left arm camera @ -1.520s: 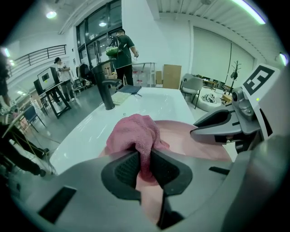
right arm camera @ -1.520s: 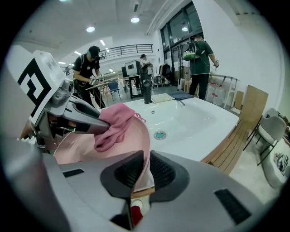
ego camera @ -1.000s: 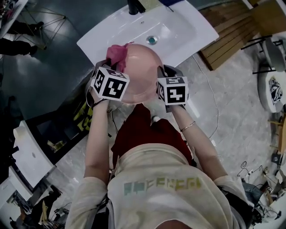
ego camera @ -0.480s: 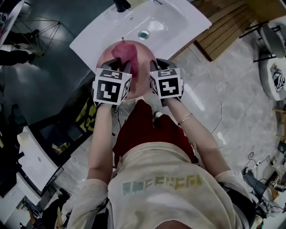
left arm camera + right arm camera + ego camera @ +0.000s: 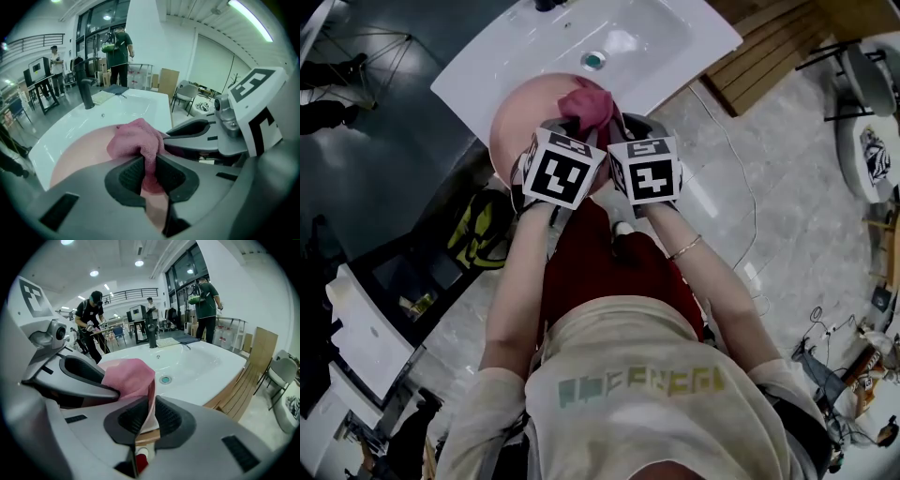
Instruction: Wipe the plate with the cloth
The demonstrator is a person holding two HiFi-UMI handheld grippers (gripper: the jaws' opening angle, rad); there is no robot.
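Left claw (image 5: 149,173) clamps the crumpled pink fabric cloth (image 5: 133,138), which is pressed on the round pink plate (image 5: 77,157). The right claw (image 5: 146,416) pinches the plate's rim and holds it above the white ceramic sink (image 5: 661,42). Wiping seems to be in hand; the next move calls for dragging the cloth across the plate's face with the rim held steady.

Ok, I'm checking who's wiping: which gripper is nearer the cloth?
Left. The left gripper is shut on the cloth; the right gripper is shut on the plate rim, just beside it.
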